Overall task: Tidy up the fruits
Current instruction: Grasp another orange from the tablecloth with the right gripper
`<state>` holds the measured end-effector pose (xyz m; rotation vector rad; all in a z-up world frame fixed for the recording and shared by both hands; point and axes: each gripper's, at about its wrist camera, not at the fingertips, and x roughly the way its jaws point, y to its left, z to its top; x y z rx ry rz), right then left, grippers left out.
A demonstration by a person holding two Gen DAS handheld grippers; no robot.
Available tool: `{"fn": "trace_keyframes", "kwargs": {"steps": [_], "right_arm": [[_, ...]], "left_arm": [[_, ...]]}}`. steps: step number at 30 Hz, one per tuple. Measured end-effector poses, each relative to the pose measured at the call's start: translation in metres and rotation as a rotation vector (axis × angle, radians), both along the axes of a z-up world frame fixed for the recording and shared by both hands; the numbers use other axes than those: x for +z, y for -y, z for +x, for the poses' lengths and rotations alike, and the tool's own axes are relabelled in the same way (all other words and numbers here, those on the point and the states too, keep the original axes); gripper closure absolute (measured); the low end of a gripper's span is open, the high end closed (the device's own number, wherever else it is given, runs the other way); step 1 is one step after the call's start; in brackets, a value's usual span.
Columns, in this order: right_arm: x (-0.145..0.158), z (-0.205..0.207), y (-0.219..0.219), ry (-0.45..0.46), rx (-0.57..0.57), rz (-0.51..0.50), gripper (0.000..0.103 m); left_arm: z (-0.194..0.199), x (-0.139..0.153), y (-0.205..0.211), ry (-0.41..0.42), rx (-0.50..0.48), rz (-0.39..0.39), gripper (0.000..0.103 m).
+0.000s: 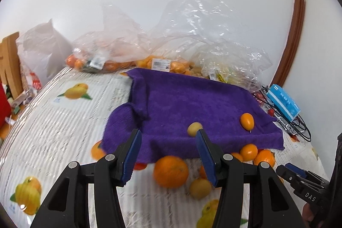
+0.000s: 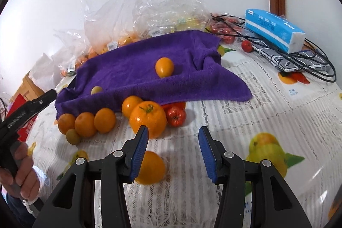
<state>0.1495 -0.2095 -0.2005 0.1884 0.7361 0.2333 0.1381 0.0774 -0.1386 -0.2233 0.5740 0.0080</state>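
Two small fruits sit on the purple towel: an orange one near the towel's right side and a little yellow-green one near its front left edge. The towel lies over something that lifts it up, maybe a tray, but what is under it is hidden. That looks like the place where the fruits go, so I think the job has only just started.

Many fruits wait on the table along the towel's front edge. There is a row of small oranges, one more little yellow-green fruit, a big orange with a green stem, and a red tomato-like fruit touching it. One more big orange lies close to the front of the table, just beside the right gripper.

The right gripper's jaws are spread wide and hold nothing. That near orange lies just outside its left finger, not between the two. The left gripper is also spread wide and empty. It points at the towel's front edge, with a big orange low between its fingers but not gripped.

Bags of fruit are piled at the table's back edge, behind the towel. A blue tissue pack and black cables lie at the back right corner.
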Motion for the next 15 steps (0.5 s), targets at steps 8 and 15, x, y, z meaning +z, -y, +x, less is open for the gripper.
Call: {"fn": "trace_keyframes", "kwargs": {"steps": [8, 15], "right_arm": [[-0.001, -0.005, -0.003, -0.004, 0.008, -0.006, 0.054], [0.000, -0.011, -0.015, 0.001, 0.080, -0.015, 0.049]], "left_arm": [[-0.012, -0.015, -0.017, -0.070, 0.040, -0.078, 0.052], [-0.011, -0.022, -0.005, -0.096, 0.011, -0.035, 0.052]]}}
